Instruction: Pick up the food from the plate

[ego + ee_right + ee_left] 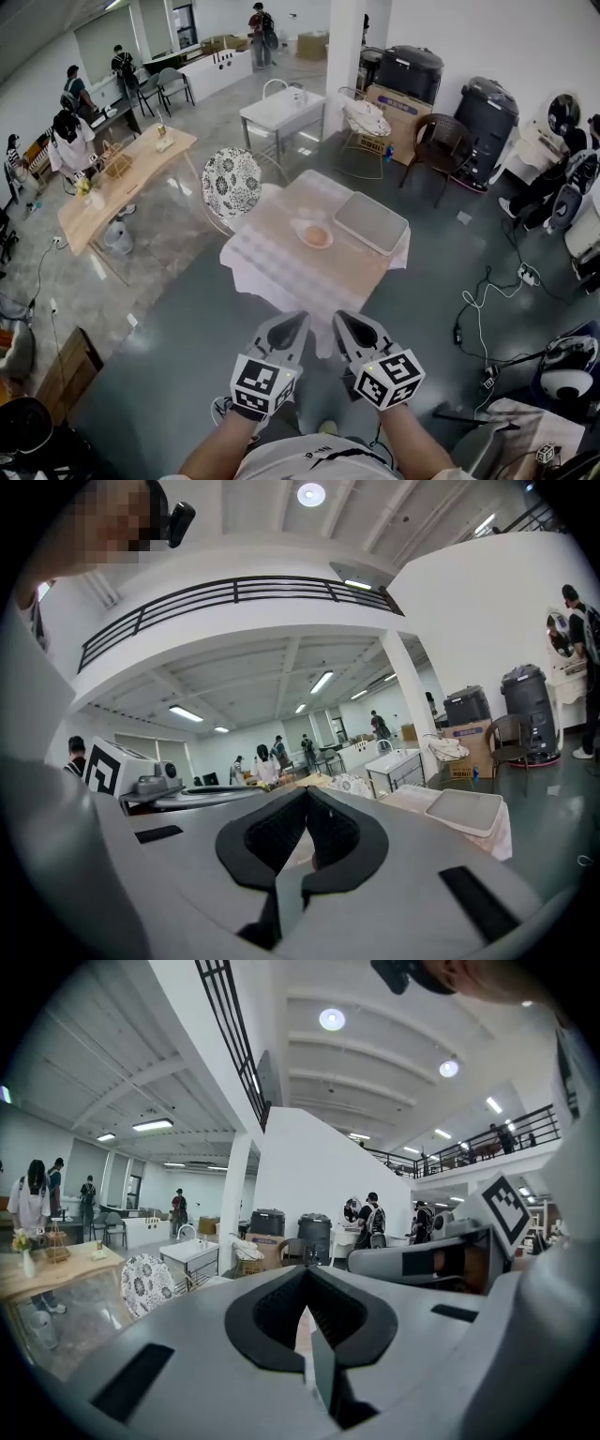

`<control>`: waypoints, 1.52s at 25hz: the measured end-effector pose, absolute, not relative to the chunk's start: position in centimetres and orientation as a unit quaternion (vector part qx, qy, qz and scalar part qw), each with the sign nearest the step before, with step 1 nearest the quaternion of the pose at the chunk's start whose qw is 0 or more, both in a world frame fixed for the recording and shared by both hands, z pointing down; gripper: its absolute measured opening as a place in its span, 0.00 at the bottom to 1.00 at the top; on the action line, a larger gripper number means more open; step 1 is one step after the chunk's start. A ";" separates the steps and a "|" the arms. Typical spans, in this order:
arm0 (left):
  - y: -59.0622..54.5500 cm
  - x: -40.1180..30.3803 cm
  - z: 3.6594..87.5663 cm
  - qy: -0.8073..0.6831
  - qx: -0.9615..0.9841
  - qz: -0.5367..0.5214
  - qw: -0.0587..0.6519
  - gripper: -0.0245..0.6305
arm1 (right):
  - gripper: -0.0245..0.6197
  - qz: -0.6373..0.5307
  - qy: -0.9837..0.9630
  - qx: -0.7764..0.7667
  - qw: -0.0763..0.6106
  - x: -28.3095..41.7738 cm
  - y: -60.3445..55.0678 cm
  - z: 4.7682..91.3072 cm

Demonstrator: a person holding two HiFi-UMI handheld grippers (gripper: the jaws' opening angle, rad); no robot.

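A small white plate (pixel 314 234) with an orange-brown piece of food (pixel 318 234) sits mid-table on a checked cloth in the head view. Both grippers hover well short of the table, side by side over the floor. My left gripper (pixel 302 320) is shut and holds nothing; in its own view the jaws meet in a point (pixel 306 1275). My right gripper (pixel 337 317) is likewise shut and holds nothing, its jaws meeting (pixel 307 795). The plate is hidden behind the jaws in both gripper views.
A grey rectangular tray (pixel 371 222) lies on the table's right part, also seen as the tray (pixel 464 810). A patterned round chair (pixel 232 184) stands at the table's far left. A wooden table (pixel 122 183), a sink unit (pixel 281 110), cables (pixel 478 300) and people surround the area.
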State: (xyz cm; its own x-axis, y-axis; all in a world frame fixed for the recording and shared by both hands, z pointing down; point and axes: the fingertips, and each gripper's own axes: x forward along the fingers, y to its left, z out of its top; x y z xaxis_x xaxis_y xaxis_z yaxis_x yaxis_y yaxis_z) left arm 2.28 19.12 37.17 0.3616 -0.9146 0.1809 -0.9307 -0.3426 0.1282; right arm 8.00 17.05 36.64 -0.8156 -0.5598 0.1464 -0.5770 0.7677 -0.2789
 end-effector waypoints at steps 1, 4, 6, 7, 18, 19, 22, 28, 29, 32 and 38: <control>18.2 1.5 37.4 -0.560 0.821 0.041 0.104 0.05 | 0.06 0.158 -0.938 0.307 0.028 7.2 16.2 36.7; 15.7 -0.6 37.9 -0.545 0.830 0.045 0.104 0.05 | 0.06 0.160 -0.932 0.323 0.031 5.2 14.0 37.0; 14.0 -1.8 38.2 -0.534 0.837 0.050 0.103 0.05 | 0.06 0.163 -0.928 0.334 0.031 4.1 12.5 37.3; 13.3 -2.3 38.4 -0.529 0.841 0.053 0.102 0.05 | 0.06 0.165 -0.925 0.340 0.030 3.7 11.7 37.4; 6.0 -5.1 41.1 -0.499 0.856 0.072 0.113 0.05 | 0.06 0.178 -0.908 0.377 0.041 1.4 5.2 39.0; 5.4 -5.1 41.3 -0.498 0.856 0.076 0.113 0.05 | 0.06 0.179 -0.907 0.378 0.041 1.4 4.5 39.2; 3.2 -5.4 42.3 -0.496 0.857 0.089 0.109 0.05 | 0.06 0.184 -0.906 0.380 0.040 1.1 2.2 39.8; -2.5 -5.6 43.9 -0.491 0.856 0.117 0.110 0.05 | 0.06 0.190 -0.904 0.380 0.038 0.6 -3.9 40.9; -3.5 -5.6 44.1 -0.489 0.857 0.123 0.110 0.05 | 0.06 0.191 -0.904 0.380 0.037 0.6 -4.9 41.1; -6.5 -5.4 45.3 -0.484 0.856 0.140 0.114 0.05 | 0.06 0.199 -0.902 0.381 0.036 0.8 -8.0 41.8; -11.5 -4.6 48.0 -0.470 0.858 0.174 0.115 0.05 | 0.06 0.217 -0.900 0.376 0.045 1.0 -13.1 44.1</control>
